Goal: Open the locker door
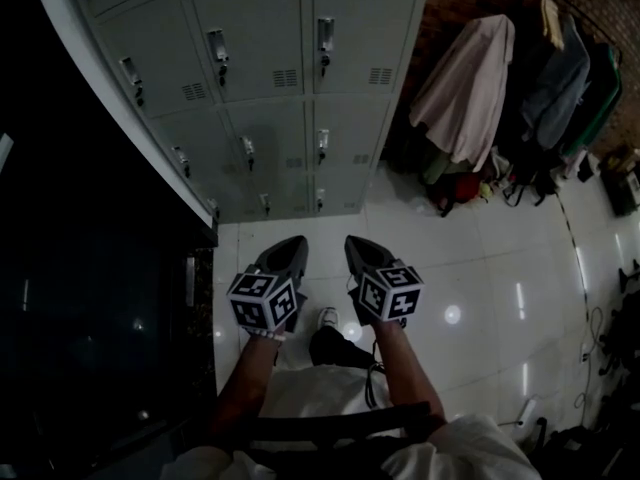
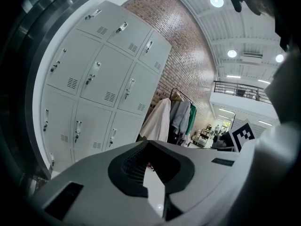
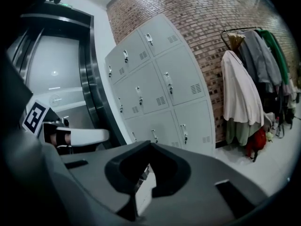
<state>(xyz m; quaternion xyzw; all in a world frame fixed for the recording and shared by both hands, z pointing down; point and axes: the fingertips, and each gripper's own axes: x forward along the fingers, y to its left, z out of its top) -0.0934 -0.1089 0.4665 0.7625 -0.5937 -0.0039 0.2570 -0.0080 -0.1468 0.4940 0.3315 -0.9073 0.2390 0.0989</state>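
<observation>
A bank of grey metal lockers [image 1: 270,88] stands ahead against a brick wall, every door closed, each with a small latch handle [image 1: 325,38]. Both grippers hang in front of my body, well short of the lockers and touching nothing. My left gripper [image 1: 293,243] and right gripper [image 1: 356,245] point at the lockers' bottom row, jaws together and empty. In the left gripper view the lockers [image 2: 103,74] fill the left beyond the shut left gripper [image 2: 148,142]. The right gripper view shows the lockers [image 3: 160,88] at centre past the shut right gripper [image 3: 150,144].
A clothes rack with coats [image 1: 500,78] stands right of the lockers; bags lie under it. A dark glass-and-steel doorway [image 1: 90,298] lines the left side. Cables [image 1: 590,328] trail over the glossy white floor at right. My shoe [image 1: 327,318] shows below the grippers.
</observation>
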